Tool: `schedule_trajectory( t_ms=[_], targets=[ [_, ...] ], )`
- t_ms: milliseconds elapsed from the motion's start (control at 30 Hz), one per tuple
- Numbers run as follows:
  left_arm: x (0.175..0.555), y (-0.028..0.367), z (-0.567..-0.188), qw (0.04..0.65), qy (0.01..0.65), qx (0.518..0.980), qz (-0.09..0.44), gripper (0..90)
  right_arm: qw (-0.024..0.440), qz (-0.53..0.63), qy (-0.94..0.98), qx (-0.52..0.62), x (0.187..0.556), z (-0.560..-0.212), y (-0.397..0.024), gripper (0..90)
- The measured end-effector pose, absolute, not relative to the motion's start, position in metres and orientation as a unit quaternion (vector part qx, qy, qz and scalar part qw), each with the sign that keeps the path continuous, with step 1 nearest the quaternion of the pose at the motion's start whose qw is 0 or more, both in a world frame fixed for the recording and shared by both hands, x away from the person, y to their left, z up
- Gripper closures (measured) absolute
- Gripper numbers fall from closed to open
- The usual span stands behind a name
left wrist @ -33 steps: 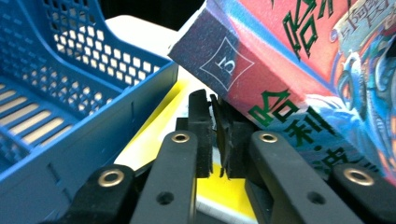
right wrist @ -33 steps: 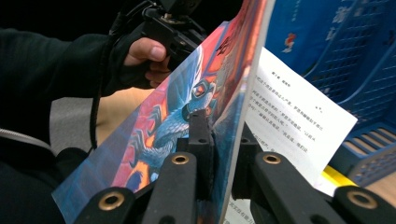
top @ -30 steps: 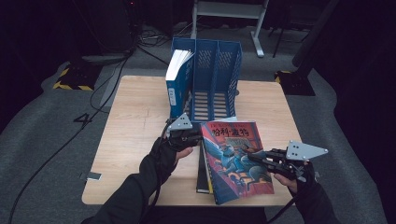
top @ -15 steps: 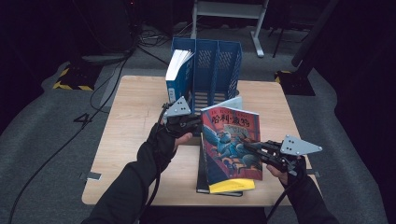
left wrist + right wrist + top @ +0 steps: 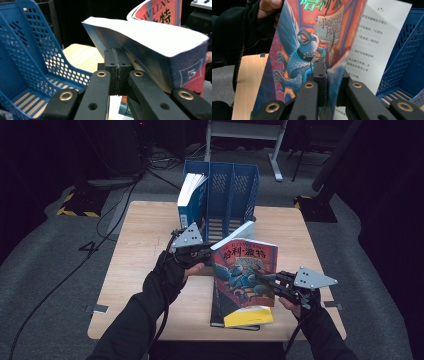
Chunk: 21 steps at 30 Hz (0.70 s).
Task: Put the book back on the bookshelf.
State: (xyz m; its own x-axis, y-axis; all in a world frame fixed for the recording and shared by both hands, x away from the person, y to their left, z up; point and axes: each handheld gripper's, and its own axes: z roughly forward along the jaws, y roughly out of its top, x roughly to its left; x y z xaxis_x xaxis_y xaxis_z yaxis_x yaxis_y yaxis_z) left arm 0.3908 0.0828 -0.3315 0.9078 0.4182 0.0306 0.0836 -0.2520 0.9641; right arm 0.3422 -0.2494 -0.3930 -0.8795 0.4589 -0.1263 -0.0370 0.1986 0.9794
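— What's going on at the desk point(image 5: 150, 270)?

— Biggest thing first: the blue rack point(image 5: 222, 190) stands at the far edge, one book point(image 5: 189, 195) already upright in its left slot. Nearer the middle, a red novel point(image 5: 245, 270) is being tipped up off the desk, while another book point(image 5: 235, 317) with a yellow cover lies flat by the near edge.

— So which step is this?

— Lifting and standing it up, I'd say. The left gripper point(image 5: 200, 254) is clamped shut on the novel's top corner; the right gripper point(image 5: 265, 281) pinches the cover's edge, its jaws having just eased open a little with the cover between them.

— And next?

— Probably swing it upright and steer it into a free slot (the cover is flopping away from the pages, so it may want gathering first).

— Do the close views add anything?

— The left gripper view shows the page block point(image 5: 155, 37) bowing above the closed pads and the rack point(image 5: 37, 62) just beside. The right gripper view shows the cover art point(image 5: 304, 50) and a printed page point(image 5: 374, 37) behind it.
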Motion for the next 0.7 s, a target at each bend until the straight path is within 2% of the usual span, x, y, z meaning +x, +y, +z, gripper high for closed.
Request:
schedule_trajectory(
  t_ms=[100,200,700],
  targets=[
    [0.383,0.077,-0.327,0.591,0.146,0.78,0.144,88.9,0.208,0.607,0.753,0.143,0.337,-0.391,-0.255,73.1],
    [0.377,0.072,-0.324,0.591,0.136,0.781,0.146,86.9,0.211,0.604,0.755,0.143,0.334,-0.389,-0.257,70.3],
    [0.352,0.065,-0.331,0.605,0.125,0.774,0.139,72.4,0.229,0.61,0.748,0.129,0.32,-0.374,-0.272,66.1]
  ],
)
